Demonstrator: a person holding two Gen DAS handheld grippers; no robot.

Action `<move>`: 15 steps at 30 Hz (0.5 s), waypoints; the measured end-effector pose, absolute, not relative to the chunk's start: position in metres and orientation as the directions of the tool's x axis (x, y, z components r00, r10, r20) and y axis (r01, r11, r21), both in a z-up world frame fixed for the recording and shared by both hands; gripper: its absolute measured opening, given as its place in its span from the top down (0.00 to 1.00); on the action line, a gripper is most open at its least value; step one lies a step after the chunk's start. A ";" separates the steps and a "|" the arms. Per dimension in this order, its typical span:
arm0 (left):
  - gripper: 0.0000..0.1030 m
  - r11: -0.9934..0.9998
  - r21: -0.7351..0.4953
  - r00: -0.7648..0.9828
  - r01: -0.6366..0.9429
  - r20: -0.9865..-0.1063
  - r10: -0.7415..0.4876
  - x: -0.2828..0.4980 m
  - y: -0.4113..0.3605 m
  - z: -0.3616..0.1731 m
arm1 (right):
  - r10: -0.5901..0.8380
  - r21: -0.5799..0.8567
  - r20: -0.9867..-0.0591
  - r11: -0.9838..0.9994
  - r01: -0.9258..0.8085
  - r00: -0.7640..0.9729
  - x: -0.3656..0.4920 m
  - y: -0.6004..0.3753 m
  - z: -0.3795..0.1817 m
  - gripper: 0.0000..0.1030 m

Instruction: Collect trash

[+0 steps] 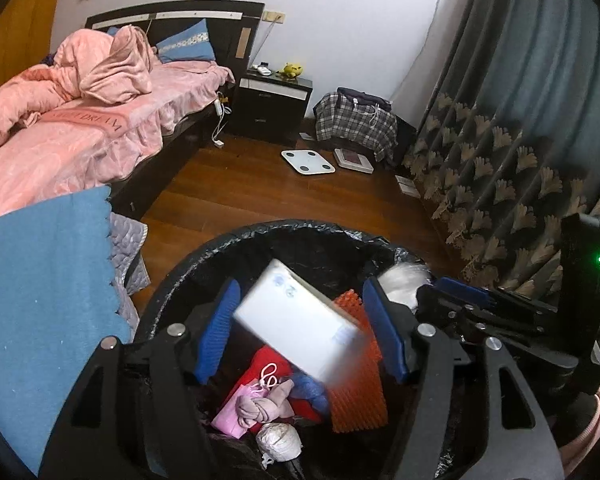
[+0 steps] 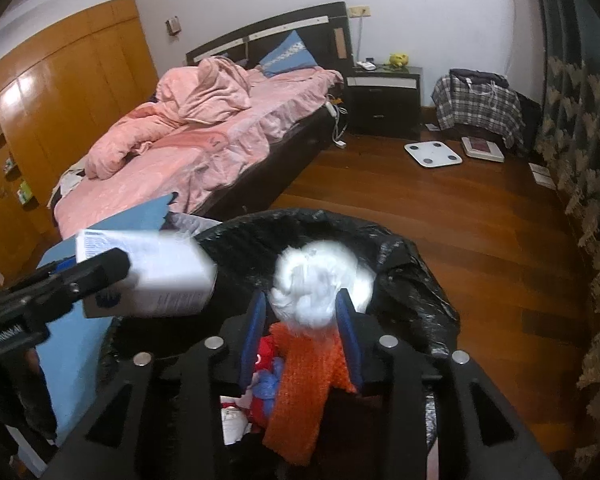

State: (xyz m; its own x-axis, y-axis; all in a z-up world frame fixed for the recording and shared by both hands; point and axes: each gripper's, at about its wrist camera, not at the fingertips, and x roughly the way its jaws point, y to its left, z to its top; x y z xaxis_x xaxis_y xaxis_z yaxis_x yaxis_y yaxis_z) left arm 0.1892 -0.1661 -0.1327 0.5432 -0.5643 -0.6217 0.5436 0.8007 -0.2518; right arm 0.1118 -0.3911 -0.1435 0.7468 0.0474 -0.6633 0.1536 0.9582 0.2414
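Note:
A trash bin lined with a black bag (image 1: 284, 229) (image 2: 400, 264) sits below both grippers. My left gripper (image 1: 300, 322) is open over the bin; a white box (image 1: 300, 322) (image 2: 152, 276), blurred by motion, is between the blue pads (image 1: 216, 332), apparently loose and falling. My right gripper (image 2: 302, 312) is shut on a white crumpled wad (image 2: 320, 284) above the bin; the wad also shows in the left wrist view (image 1: 404, 280). Inside the bin lie an orange ribbed mat (image 1: 356, 396) (image 2: 300, 388), red and pink items (image 1: 256, 396) and a paper ball (image 1: 278, 442).
A bed with pink bedding (image 1: 60, 132) (image 2: 188, 140) stands left, a blue cloth (image 1: 40, 280) beside the bin. A black nightstand (image 1: 272, 108), white scale (image 1: 308, 162), plaid bag (image 1: 356, 120) and curtain (image 1: 520, 140) are beyond, on a wooden floor (image 2: 480, 240).

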 end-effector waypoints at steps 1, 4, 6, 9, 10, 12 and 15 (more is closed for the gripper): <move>0.34 0.803 -0.251 0.546 0.541 -0.622 -0.562 0.189 -0.164 -0.133 | 0.043 0.240 -0.661 0.958 0.158 0.749 0.109 -0.393 -0.143 0.55; 0.30 0.811 -0.248 0.553 0.530 -0.625 -0.552 0.190 -0.160 -0.131 | 0.024 0.233 -0.652 0.958 0.170 0.758 0.101 -0.396 -0.139 0.39; 0.25 0.817 -0.248 0.559 0.520 -0.624 -0.545 0.188 -0.156 -0.129 | 0.012 0.229 -0.648 0.957 0.179 0.761 0.099 -0.397 -0.137 0.26; 0.18 0.826 -0.236 0.569 0.512 -0.627 -0.532 0.182 -0.152 -0.126 | 0.004 0.230 -0.637 0.955 0.186 0.771 0.092 -0.396 -0.131 0.16; 0.17 0.829 -0.229 0.575 0.510 -0.626 -0.527 0.179 -0.151 -0.124 | 0.003 0.232 -0.634 0.955 0.187 0.773 0.089 -0.395 -0.129 0.11; 0.13 0.836 -0.216 0.586 0.504 -0.625 -0.515 0.174 -0.147 -0.120 | 0.004 0.236 -0.629 0.954 0.186 0.777 0.085 -0.392 -0.125 0.07; 0.12 0.841 -0.210 0.592 0.498 -0.626 -0.507 0.168 -0.139 -0.115 | 0.011 0.236 -0.629 0.955 0.177 0.777 0.077 -0.386 -0.119 0.06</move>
